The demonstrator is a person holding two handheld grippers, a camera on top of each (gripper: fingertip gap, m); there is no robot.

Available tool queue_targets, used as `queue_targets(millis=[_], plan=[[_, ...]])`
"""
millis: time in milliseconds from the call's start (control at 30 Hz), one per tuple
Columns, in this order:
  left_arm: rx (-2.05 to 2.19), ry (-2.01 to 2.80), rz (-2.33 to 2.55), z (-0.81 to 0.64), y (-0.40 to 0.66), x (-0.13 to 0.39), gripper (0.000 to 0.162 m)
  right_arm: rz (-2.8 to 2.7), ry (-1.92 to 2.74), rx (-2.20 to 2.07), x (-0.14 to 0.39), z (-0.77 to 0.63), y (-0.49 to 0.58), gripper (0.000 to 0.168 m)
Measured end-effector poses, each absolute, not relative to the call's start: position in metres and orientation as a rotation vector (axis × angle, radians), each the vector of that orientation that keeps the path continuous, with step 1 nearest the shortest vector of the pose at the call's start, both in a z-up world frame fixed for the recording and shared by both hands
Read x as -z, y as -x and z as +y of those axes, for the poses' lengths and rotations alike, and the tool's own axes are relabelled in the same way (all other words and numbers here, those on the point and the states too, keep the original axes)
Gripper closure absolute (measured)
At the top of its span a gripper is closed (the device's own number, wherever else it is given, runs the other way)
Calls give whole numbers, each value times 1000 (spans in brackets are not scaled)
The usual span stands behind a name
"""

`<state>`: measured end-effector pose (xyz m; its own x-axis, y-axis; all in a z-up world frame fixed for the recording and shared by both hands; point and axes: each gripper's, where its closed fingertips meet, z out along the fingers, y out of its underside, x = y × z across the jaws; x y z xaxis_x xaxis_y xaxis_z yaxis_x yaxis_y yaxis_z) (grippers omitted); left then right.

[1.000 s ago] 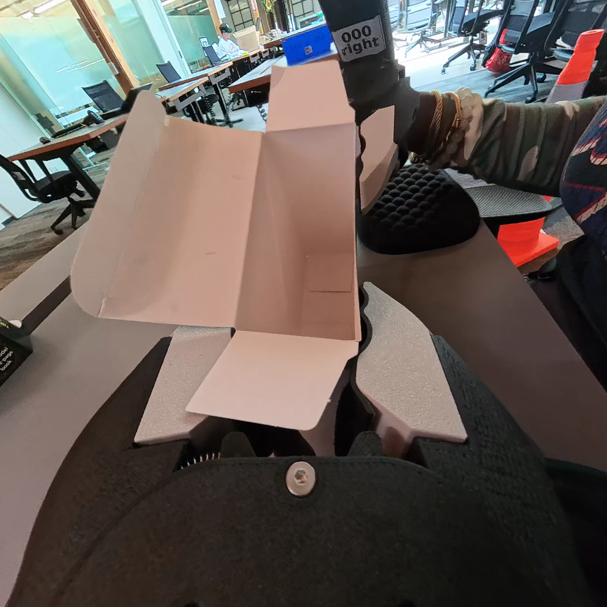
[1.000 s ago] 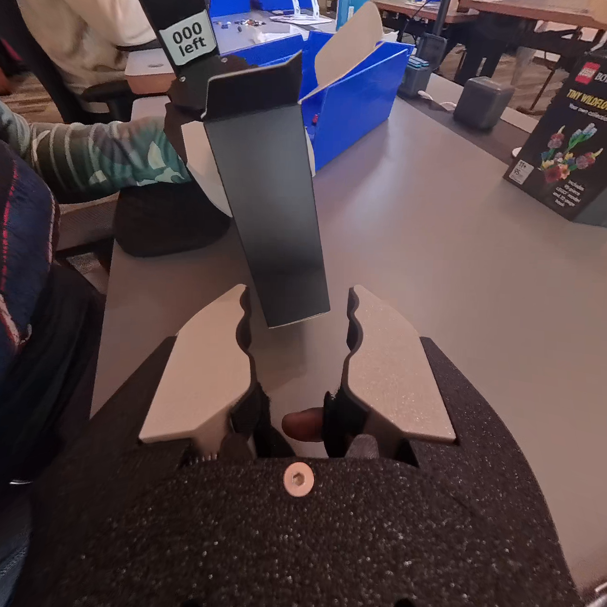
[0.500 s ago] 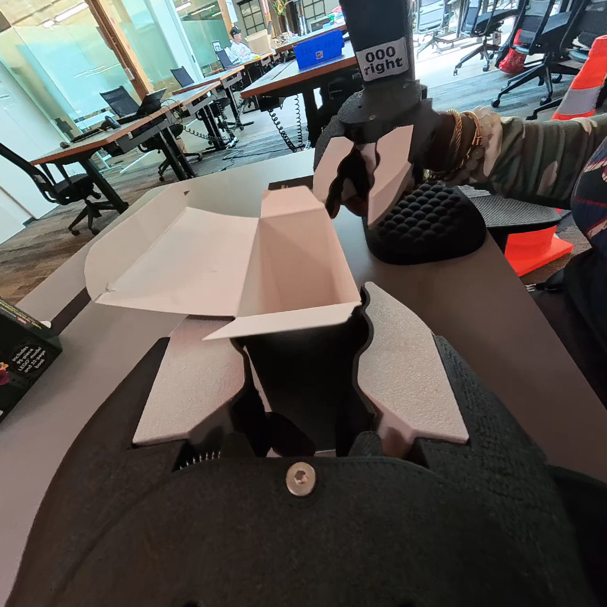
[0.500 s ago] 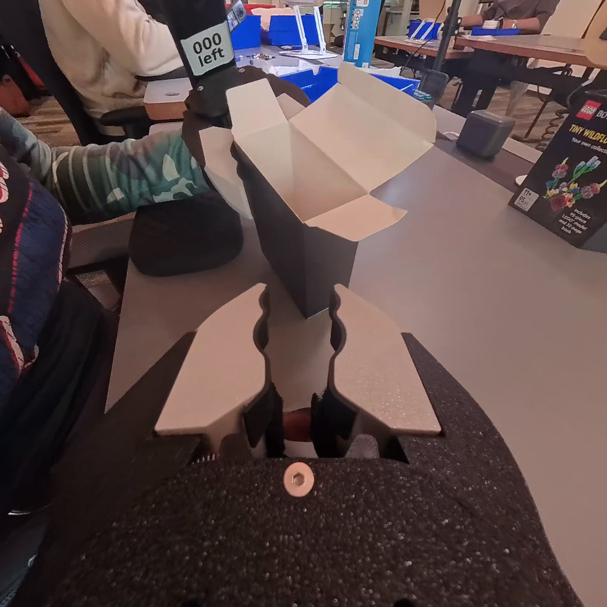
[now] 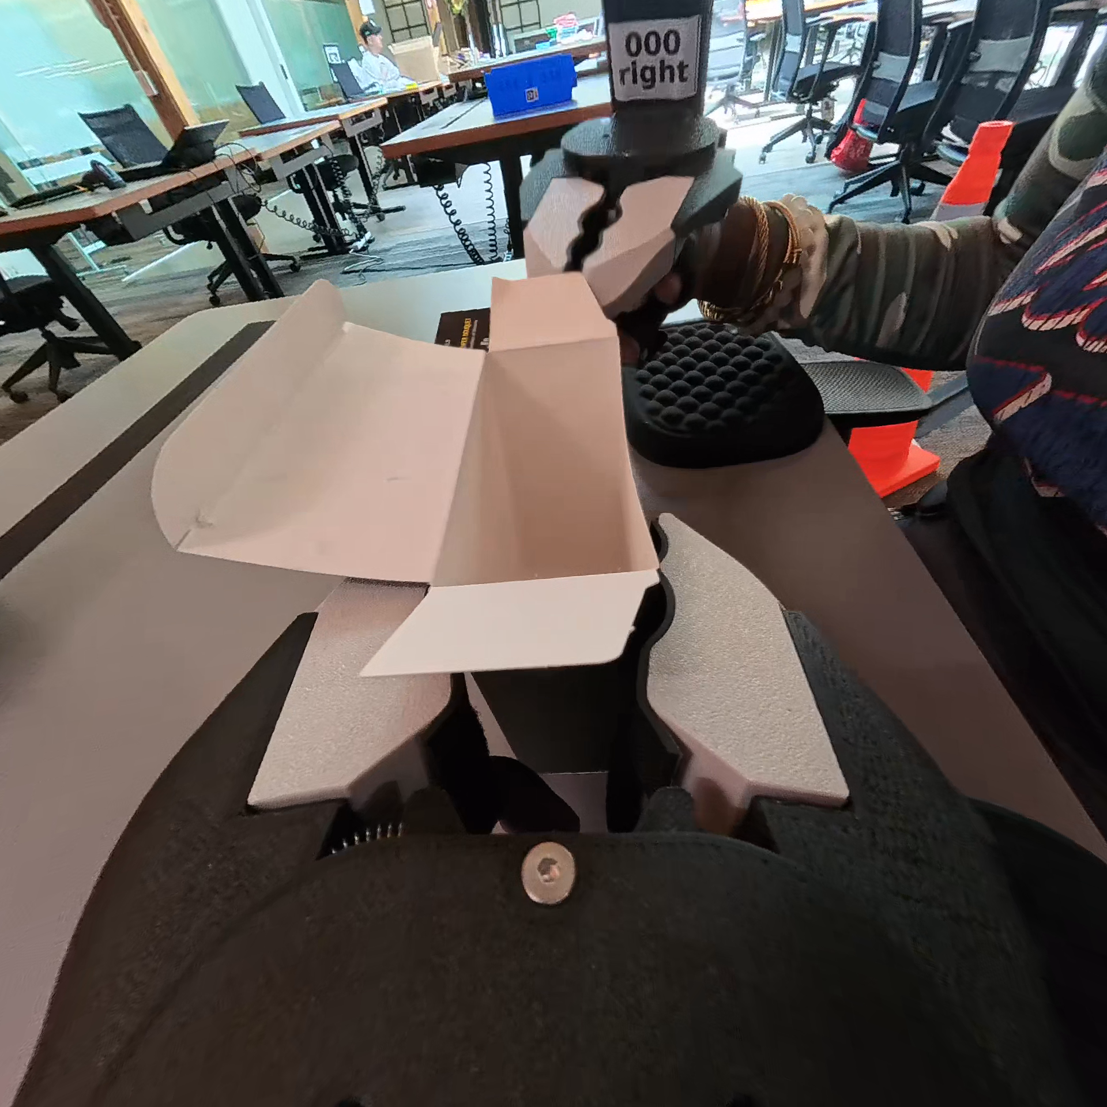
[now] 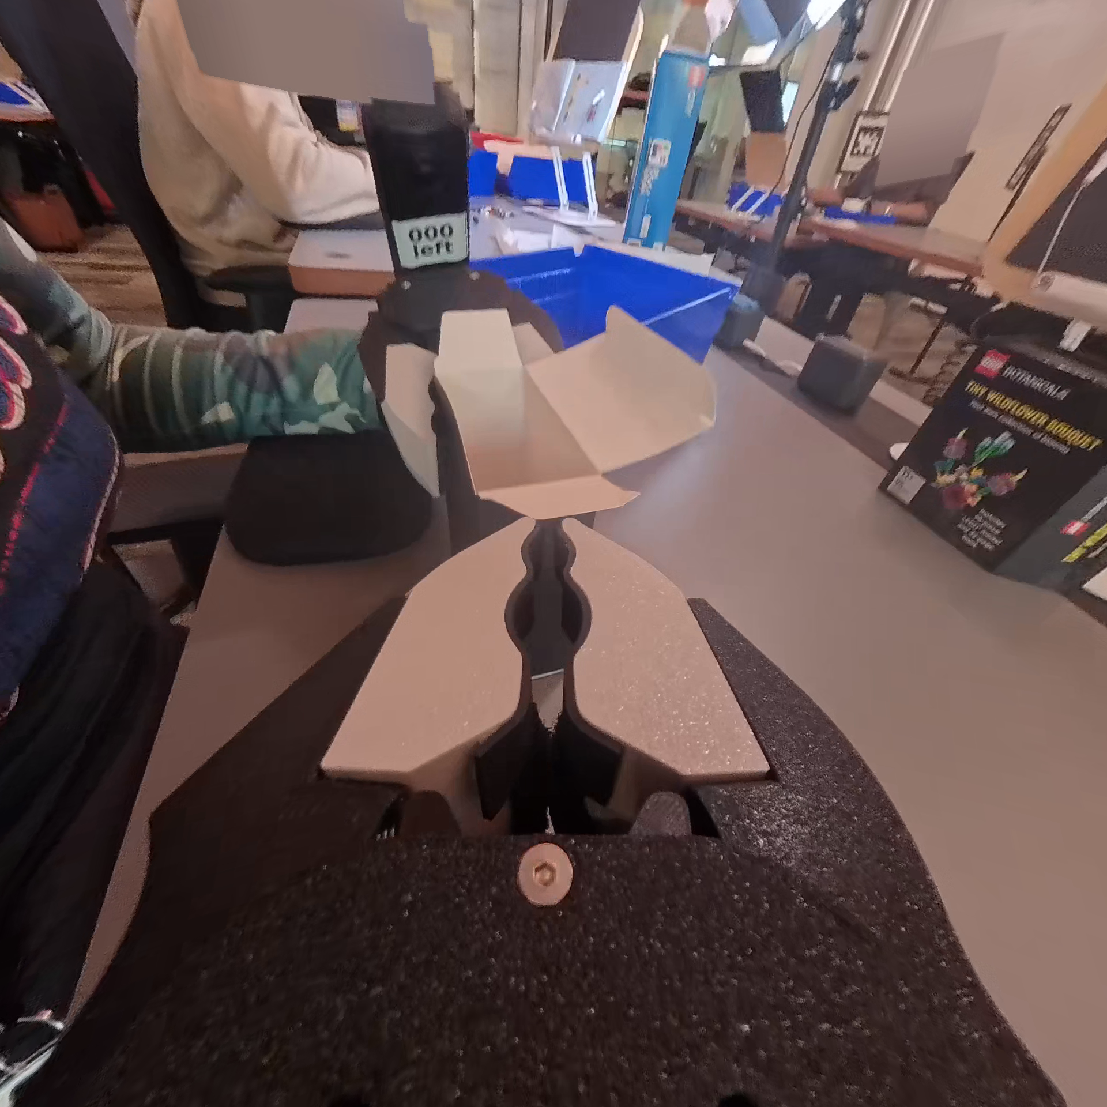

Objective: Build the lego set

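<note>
My left claw (image 5: 554,611) was clamped on the dark carton (image 5: 539,479), its pale flaps open, held above the grey table (image 5: 120,629). My right claw (image 6: 548,527) was pressed together on the carton's far wall. Farther right stood a second black boxed set (image 6: 1006,473).

Black box (image 5: 557,713), white inside; blue bin (image 6: 629,287).

An orange cone (image 5: 970,174) stands beyond the black armrest pad (image 5: 719,398).
</note>
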<state>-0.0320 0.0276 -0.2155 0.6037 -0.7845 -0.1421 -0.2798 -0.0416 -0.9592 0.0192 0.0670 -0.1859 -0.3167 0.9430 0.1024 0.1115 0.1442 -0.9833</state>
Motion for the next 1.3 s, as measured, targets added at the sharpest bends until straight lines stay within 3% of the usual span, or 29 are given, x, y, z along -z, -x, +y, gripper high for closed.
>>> queue_targets(millis=[233, 433, 700, 833, 1000, 1133, 1233, 1300], plan=[[525, 1624, 921, 28, 28, 216, 101, -1556, 987, -1354, 163, 63, -16, 165], [537, 1619, 931, 28, 24, 216, 101, -1745, 993, -1192, 176, 50, 1, 164], [540, 1608, 933, 28, 22, 215, 100, -1932, 1425, -1082, 195, 49, 8, 167], [535, 1605, 934, 28, 22, 215, 100, -2043, 1366, -899, 200, 44, 10, 165], [532, 1600, 928, 26, 24, 216, 100, -1818, 1115, -1095, 161, 51, 7, 123], [529, 1599, 935, 27, 23, 216, 100, -1633, 1148, -1186, 161, 68, -2, 65], [529, 1595, 939, 27, 22, 216, 100, -1652, 1228, -1205, 194, 70, -1, 57], [531, 1593, 939, 27, 22, 216, 100, -1716, 1220, -1251, 210, 59, 3, 68]])
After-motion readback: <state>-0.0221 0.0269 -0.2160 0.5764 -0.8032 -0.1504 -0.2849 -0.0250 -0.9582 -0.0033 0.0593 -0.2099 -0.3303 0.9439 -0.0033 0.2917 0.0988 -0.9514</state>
